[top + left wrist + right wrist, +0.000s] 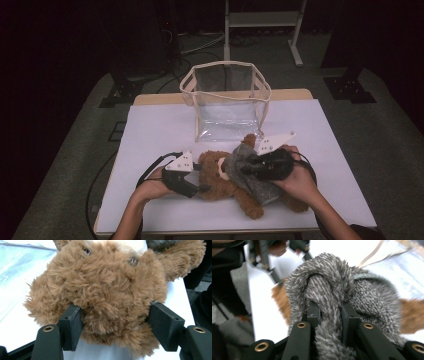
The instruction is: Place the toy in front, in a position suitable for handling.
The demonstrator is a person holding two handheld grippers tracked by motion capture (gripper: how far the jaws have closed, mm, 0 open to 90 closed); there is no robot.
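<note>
A brown teddy bear (216,176) lies on the white table (160,130) with a grey knitted sweater (246,176) partly around its body. My left gripper (202,188) comes from the left, and its pads (73,327) press into the fur on both sides of the bear's head (105,285). My right gripper (245,169) reaches in from the right and is shut on a bunched fold of the sweater (367,297), pinched tight between its jaws (330,312). Brown fur (412,312) shows under the knit.
A clear plastic bag with cream trim (227,100) stands open at the back middle of the table, just beyond the bear. Cables trail from both grippers over the table's front. A white metal frame (262,20) stands on the floor behind.
</note>
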